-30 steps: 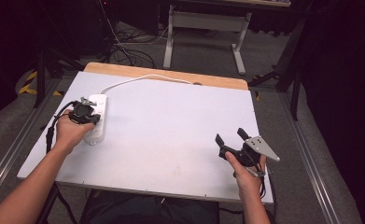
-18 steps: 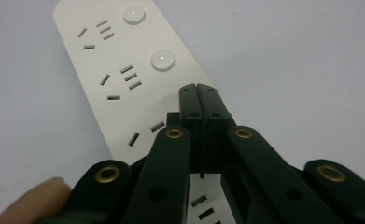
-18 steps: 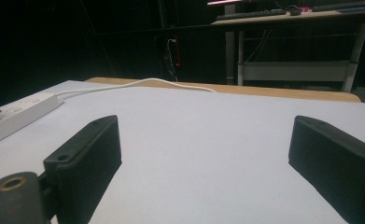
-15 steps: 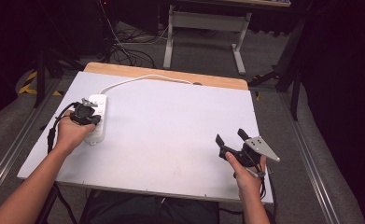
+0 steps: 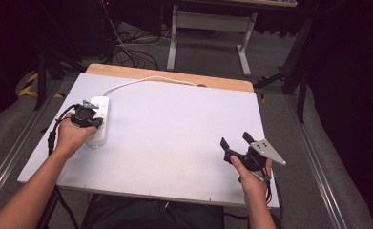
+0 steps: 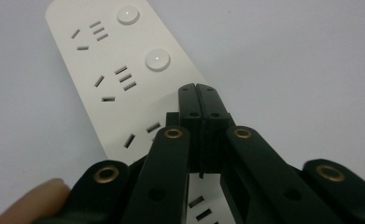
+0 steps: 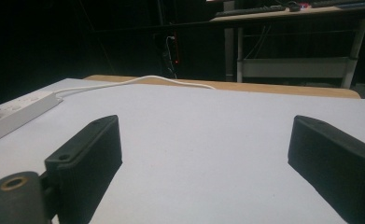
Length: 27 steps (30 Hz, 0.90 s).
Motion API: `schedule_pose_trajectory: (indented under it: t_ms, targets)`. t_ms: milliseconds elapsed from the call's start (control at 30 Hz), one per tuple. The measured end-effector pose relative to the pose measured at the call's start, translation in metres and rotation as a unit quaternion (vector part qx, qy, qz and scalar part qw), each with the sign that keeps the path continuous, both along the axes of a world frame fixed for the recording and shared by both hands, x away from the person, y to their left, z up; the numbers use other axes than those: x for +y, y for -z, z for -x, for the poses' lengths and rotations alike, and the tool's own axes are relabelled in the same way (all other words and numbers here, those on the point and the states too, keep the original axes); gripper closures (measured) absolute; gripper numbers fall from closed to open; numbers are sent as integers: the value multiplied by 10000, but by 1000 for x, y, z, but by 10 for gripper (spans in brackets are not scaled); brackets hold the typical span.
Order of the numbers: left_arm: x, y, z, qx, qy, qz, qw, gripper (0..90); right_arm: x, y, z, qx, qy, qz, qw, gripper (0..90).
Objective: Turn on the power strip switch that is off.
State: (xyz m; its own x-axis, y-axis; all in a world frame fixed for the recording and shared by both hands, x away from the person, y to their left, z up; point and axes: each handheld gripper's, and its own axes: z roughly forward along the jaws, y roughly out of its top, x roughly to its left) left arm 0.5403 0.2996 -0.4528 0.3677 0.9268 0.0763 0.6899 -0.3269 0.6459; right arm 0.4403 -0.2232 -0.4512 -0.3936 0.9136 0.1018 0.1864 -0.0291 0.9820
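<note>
— On the left part of the table, what is listed?

— Item one: a long white plastic power strip [image 5: 99, 119] with rows of socket slots and round white buttons [image 6: 157, 59], lying flat on the pale grey table [image 5: 174, 124] near its left edge. Its white cord [image 5: 146, 80] runs from the far end toward the wooden strip along the table's back edge [image 5: 174, 76].

— And the left gripper?

— Item two: left gripper [image 6: 199, 88], black, held in the person's left hand [image 5: 69, 136]. Fingers [image 6: 189, 105] pressed together, nothing between them — tips poised over the strip's right edge, just below the second round button. Whether they touch the strip cannot be told. A fingertip of the hand shows at the lower left of the left gripper view.

— The right side?

— Item three: right gripper [image 5: 234, 141], black with a grey three-cornered plate [image 5: 267, 151] on top, held in the right hand [image 5: 253, 179] near the table's front right corner, well apart from the strip. Fingers [image 7: 89, 154] spread wide, empty — bare table between them.

— Beyond the table?

— Item four: a grey metal-framed desk [image 5: 208, 19] on the dark floor behind.
</note>
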Motion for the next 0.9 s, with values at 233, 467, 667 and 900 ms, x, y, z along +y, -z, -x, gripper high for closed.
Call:
schedule_pose_trajectory:
  t_ms: [233, 467, 667, 900]
  targets:
    - [1, 0, -1, 23, 29, 50, 10000, 900, 0, 0, 0, 14, 6, 0, 10000, 104]
    - [1, -1, -1, 31, 37, 51, 10000, 900, 0, 0, 0, 12, 2, -4, 10000, 106]
    - [1, -1, 0, -28, -1, 48, 10000, 883, 0, 0, 0, 18, -20, 1, 10000, 107]
    - [6, -2, -2, 56, 2, 216, 9998, 885, 0, 1, -1, 39, -25, 21, 10000, 108]
